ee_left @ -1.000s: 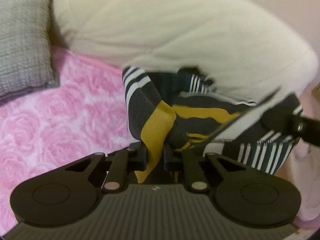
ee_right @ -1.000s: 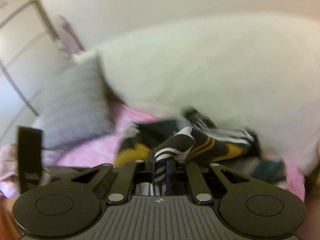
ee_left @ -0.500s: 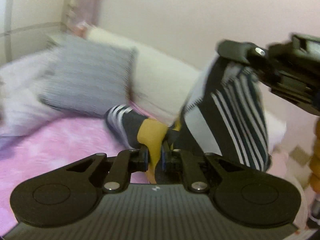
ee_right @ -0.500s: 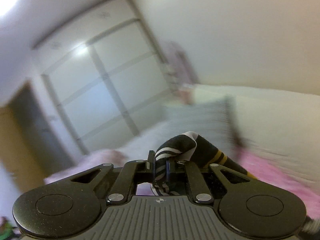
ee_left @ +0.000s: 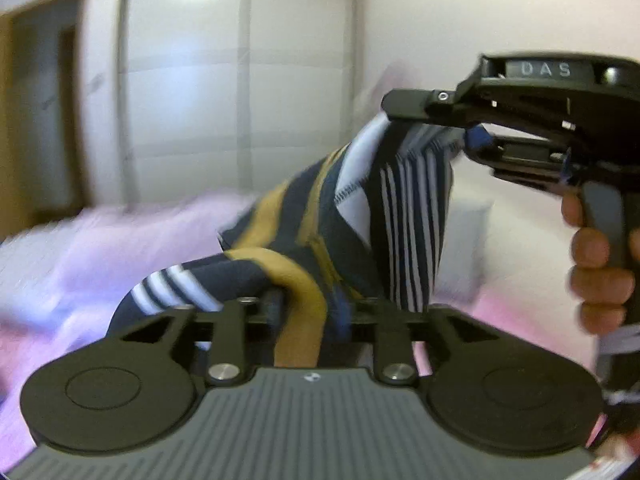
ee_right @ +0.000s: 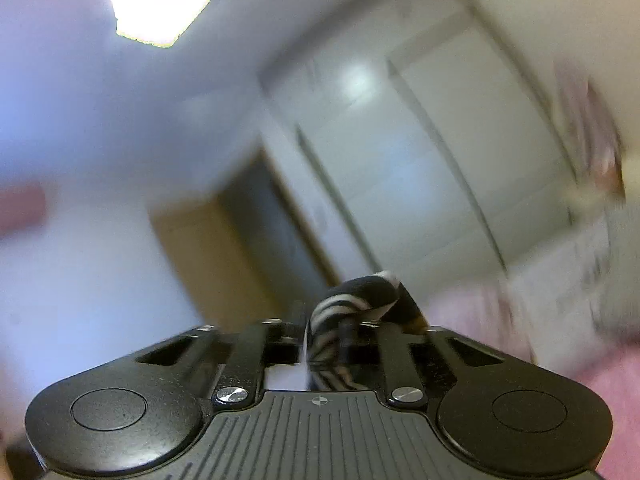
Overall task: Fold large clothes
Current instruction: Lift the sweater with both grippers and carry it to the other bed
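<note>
A large garment (ee_left: 400,220) with navy, white and mustard stripes hangs in the air, stretched between my two grippers. In the left wrist view a mustard and navy bunch of it lies between the fingers of my left gripper (ee_left: 312,300), whose jaws are opening. My right gripper (ee_left: 432,124) is up at the right, held level by a hand (ee_left: 600,264), with a striped corner hanging from between its parted fingers. In its own view the right gripper (ee_right: 324,320) is opening too. The striped cloth (ee_right: 360,292) sits against one finger, with a gap beside it.
A pink bedspread (ee_left: 80,248) lies low and blurred behind the garment. White wardrobe doors (ee_left: 240,100) and a wooden doorway (ee_left: 40,120) fill the background. A ceiling light (ee_right: 160,4) glares at the top of the right wrist view.
Both grippers have swung up and away from the cream cushion and grey pillow toward the wardrobe, lifting the garment off the bed. Both pairs of fingers, pinched on the cloth before, now stand wider apart.
</note>
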`<state>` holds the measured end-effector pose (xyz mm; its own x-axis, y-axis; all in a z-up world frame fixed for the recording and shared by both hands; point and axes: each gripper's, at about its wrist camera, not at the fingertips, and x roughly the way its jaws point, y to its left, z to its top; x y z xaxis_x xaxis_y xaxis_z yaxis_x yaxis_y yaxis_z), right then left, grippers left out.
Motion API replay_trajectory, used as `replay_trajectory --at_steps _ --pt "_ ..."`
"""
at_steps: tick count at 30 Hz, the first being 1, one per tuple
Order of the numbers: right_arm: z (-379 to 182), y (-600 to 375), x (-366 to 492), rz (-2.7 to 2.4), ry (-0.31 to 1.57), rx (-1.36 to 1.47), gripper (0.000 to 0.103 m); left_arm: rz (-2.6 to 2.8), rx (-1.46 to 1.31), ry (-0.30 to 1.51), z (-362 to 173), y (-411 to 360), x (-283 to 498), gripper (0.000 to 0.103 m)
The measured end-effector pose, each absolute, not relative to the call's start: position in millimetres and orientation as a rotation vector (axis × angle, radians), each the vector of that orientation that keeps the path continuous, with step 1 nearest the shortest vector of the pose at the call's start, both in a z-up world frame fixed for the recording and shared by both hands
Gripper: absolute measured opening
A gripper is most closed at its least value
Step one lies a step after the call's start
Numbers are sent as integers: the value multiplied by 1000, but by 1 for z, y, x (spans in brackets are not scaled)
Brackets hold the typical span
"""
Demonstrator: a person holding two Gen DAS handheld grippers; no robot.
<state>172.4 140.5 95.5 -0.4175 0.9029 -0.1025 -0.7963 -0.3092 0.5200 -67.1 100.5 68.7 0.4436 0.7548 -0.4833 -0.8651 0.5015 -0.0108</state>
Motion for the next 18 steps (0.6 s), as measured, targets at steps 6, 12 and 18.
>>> replay_trajectory --at_steps 6,12,18 --pt "12 152 107 1822 883 -211 65 1174 -495 702 -7 76 -136 45" --pt "-61 75 63 1773 972 -566 65 1280 -660 766 -47 30 -175 59" --pt "-87 4 48 1771 1011 -690 65 1314 -693 792 -63 -12 -192 61"
